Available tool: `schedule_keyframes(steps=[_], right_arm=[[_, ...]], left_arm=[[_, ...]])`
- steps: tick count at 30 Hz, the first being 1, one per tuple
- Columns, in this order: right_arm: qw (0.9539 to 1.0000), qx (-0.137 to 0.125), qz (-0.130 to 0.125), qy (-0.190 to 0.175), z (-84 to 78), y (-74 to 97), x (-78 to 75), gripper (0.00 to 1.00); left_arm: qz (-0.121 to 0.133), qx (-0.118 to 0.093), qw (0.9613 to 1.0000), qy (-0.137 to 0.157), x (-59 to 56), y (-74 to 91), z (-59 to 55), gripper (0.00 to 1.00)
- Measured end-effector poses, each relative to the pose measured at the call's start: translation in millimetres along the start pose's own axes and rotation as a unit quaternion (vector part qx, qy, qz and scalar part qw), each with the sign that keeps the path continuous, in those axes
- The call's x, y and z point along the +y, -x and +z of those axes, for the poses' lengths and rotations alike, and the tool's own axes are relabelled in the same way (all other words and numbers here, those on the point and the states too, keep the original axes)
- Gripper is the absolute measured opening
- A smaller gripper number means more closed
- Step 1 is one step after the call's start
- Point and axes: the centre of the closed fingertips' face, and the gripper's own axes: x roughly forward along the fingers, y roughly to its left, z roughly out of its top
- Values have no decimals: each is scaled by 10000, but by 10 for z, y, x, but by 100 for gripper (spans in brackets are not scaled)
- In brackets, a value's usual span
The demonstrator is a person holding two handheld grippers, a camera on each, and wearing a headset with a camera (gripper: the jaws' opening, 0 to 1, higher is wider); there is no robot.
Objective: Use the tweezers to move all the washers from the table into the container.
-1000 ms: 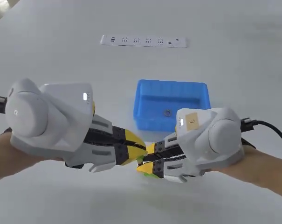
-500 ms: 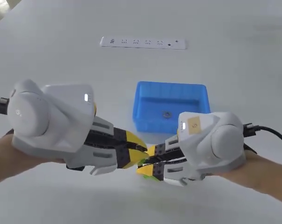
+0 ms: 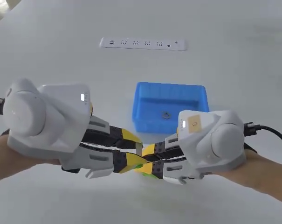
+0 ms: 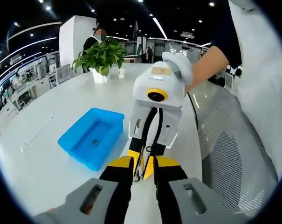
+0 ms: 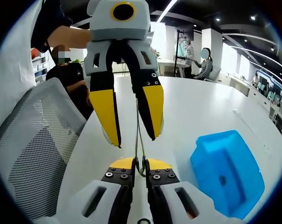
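In the head view my two grippers meet tip to tip in front of the blue container (image 3: 171, 91). The right gripper (image 3: 146, 159) is shut on the thin metal tweezers (image 5: 139, 140), which point straight at the left gripper (image 3: 141, 155). The left gripper (image 5: 135, 139) is open, its yellow fingers (image 5: 109, 112) standing either side of the tweezers' shaft without pinching it. One washer (image 3: 166, 115) lies on the container's floor, also seen as washer (image 4: 95, 142) in the left gripper view.
A white power strip (image 3: 142, 44) lies at the far side of the white table (image 3: 234, 56). An office chair (image 5: 33, 154) stands close behind the left hand. A potted plant (image 4: 101, 58) and people stand farther off.
The left gripper's jaws have spread apart from nearly closed around the tweezers. The right gripper has kept its hold and place.
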Motion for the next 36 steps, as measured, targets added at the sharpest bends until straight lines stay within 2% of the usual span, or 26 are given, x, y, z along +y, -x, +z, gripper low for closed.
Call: schedule_keyframes(steps=[6,9,12,20,22,28,31,36], right_arm=[[10000,2,-68,-27,16,70,-14,9],[9999,8,-149,-43,38,126,-24,9],[9997,-36,-229,-57,83,203,-37,9],[9993,-58,-378,-16,166,399,-96,9],[9989,-69,-469,-22,185,447,-140,9],[9983,-108,-572,-37,264,572,-192,9],[9981,-91,-613,-17,296,621,-210,10],[9965,-173,-814,28,410,774,-368,10]], left_arm=[[120,36,9999,35,31,56,-28,26],[346,58,9994,4,86,109,-53,28],[564,-79,9983,114,139,180,-39,33],[1036,-326,9931,446,266,347,-60,56],[1218,-429,9904,490,319,391,-47,60],[1439,-653,9852,658,388,476,-8,76],[1497,-759,9831,726,411,508,16,79],[1600,-785,9805,827,442,543,-16,85]])
